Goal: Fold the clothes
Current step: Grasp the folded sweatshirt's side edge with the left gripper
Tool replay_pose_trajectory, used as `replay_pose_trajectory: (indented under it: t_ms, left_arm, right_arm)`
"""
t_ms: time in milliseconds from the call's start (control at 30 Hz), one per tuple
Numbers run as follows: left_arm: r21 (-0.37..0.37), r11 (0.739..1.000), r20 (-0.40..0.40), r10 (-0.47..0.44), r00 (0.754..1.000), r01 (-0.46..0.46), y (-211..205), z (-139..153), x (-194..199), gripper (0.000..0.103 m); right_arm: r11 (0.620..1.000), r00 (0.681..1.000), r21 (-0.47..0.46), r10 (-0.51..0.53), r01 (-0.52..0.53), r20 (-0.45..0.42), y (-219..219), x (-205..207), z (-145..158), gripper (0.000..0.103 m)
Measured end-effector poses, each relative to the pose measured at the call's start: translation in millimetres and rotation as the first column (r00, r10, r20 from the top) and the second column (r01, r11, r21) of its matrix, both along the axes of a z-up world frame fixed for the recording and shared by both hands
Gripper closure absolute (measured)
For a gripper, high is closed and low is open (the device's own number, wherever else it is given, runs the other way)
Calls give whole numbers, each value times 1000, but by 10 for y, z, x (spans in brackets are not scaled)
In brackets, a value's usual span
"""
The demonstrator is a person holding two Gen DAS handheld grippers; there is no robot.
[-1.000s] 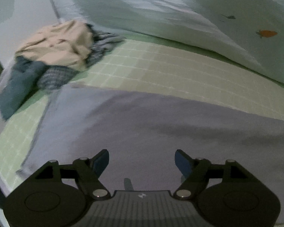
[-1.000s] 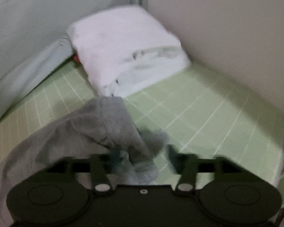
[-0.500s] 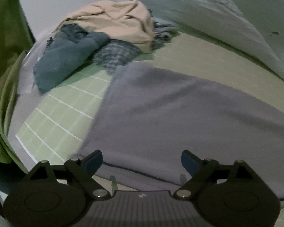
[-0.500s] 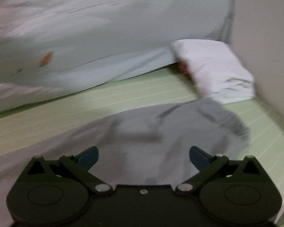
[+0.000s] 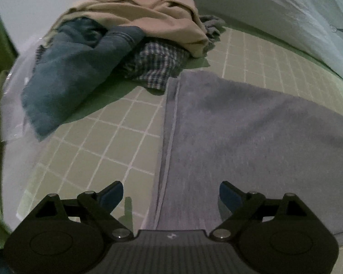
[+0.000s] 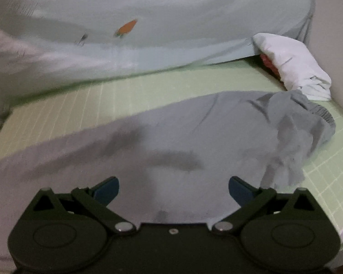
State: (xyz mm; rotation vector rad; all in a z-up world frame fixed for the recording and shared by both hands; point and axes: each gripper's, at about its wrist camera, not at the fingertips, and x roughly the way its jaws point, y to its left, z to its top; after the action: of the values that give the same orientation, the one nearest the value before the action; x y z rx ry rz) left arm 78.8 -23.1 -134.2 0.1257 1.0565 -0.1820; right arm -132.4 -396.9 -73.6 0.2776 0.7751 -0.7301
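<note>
Two claws, both wide and empty, over one grey garment (image 5: 251, 137) spread on the green gridded mat (image 5: 98, 146).

The left gripper (image 5: 170, 193) hangs above the garment's hemmed edge, which runs forward just inside its left finger — the pile of unfolded clothes (image 5: 116, 38) sits ahead and to its left. The right gripper (image 6: 173, 188) hovers over flat cloth, the bunched elastic end (image 6: 308, 123) ahead to its right. The fabric looks soft, light and limp — likely to sag and crease, so pinch at hem corners.
</note>
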Motion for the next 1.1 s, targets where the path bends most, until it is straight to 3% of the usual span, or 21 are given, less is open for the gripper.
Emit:
replay_pose_trajectory:
  t_ms: [133, 533, 700, 800, 867, 1100]
  left_arm:
    - [-20, 999, -18, -35, 999, 35, -39, -79, 96, 12]
    - [-10, 994, -9, -111, 994, 111, -154, -176, 167, 14]
    - [-15, 991, 12, -132, 991, 133, -226, -128, 147, 37]
    - [-23, 989, 19, -147, 989, 148, -294, -99, 138, 61]
    - [-32, 987, 21, -155, 988, 156, -364, -91, 122, 84]
    - [-32, 996, 48, -86, 995, 87, -585, 32, 45, 89]
  right_arm:
    - [999, 997, -35, 14, -17, -72, 175, 60, 7, 0]
    - [1000, 992, 3, -6, 7, -124, 262, 149, -102, 0]
    - [1000, 992, 19, -2, 5, -128, 232, 183, -118, 0]
    - [999, 993, 35, 6, -2, -120, 179, 181, -132, 0]
    - [999, 993, 40, 8, -3, -119, 134, 180, -143, 0]
    - [999, 993, 45, 17, -12, -113, -128, 76, -120, 0]
